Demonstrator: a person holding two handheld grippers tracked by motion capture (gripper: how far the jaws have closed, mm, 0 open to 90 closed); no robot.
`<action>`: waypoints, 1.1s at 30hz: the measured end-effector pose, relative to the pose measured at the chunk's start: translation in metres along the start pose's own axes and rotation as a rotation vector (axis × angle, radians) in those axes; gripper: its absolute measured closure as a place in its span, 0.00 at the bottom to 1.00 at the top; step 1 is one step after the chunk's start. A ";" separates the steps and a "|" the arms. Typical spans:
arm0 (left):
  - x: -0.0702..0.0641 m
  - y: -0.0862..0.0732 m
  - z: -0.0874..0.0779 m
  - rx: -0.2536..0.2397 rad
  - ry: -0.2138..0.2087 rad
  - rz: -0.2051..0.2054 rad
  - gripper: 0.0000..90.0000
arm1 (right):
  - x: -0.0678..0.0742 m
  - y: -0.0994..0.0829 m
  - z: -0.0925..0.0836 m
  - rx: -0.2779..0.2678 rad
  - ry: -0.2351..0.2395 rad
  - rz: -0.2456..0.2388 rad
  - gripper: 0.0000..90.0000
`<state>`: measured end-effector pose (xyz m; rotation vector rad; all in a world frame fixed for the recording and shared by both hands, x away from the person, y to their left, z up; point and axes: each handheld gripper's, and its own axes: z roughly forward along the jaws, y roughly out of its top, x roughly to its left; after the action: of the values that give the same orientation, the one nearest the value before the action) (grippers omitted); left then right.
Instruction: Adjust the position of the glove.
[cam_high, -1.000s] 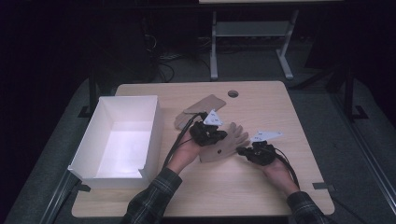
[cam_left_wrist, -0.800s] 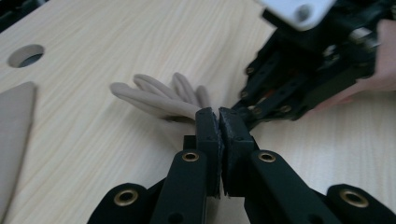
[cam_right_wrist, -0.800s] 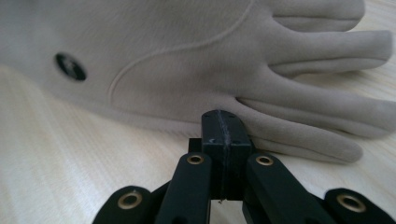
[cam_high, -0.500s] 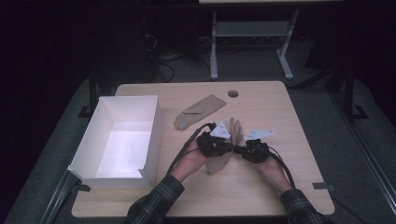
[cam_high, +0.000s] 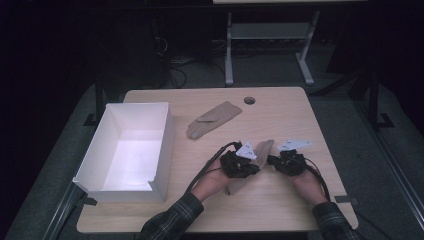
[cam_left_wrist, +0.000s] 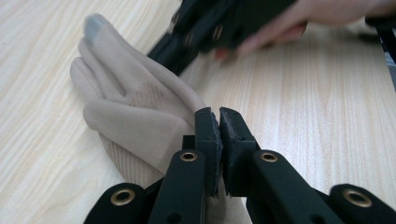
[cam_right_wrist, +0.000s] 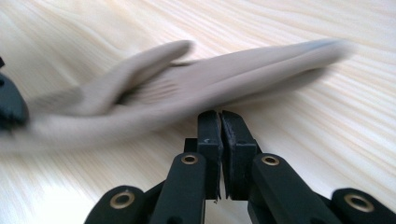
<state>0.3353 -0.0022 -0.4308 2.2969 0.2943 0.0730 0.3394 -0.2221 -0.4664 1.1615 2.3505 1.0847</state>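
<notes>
A beige glove lies flat on the wooden table between my two grippers, its fingers pointing away from the person. My left gripper is shut on the wrist end of this glove, with cloth running under and between its jaws. My right gripper is shut, its tips at the edge of the blurred glove with nothing seen between them. In the left gripper view the right gripper touches the glove's far side. A second beige glove lies farther back.
An open white box stands at the table's left side. A round cable hole sits near the table's far edge. Table legs and cables lie on the dark floor beyond.
The glove between the grippers has slid toward the person and folded narrower. Both hands have come closer together, the left gripper moving right and nearer with the glove.
</notes>
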 end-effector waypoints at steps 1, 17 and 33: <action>-0.001 0.000 0.001 -0.007 -0.003 -0.003 0.91 | -0.006 -0.004 -0.013 -0.006 -0.016 0.015 0.95; 0.014 -0.039 -0.039 0.008 0.107 -0.120 0.49 | 0.023 -0.004 -0.029 0.012 0.204 -0.031 1.00; 0.023 -0.095 -0.056 0.065 0.284 -0.253 0.22 | 0.073 0.004 -0.008 0.060 0.277 -0.146 1.00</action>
<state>0.3318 0.1055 -0.4634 2.2930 0.7409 0.2649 0.2914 -0.1673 -0.4539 0.8896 2.6465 1.1964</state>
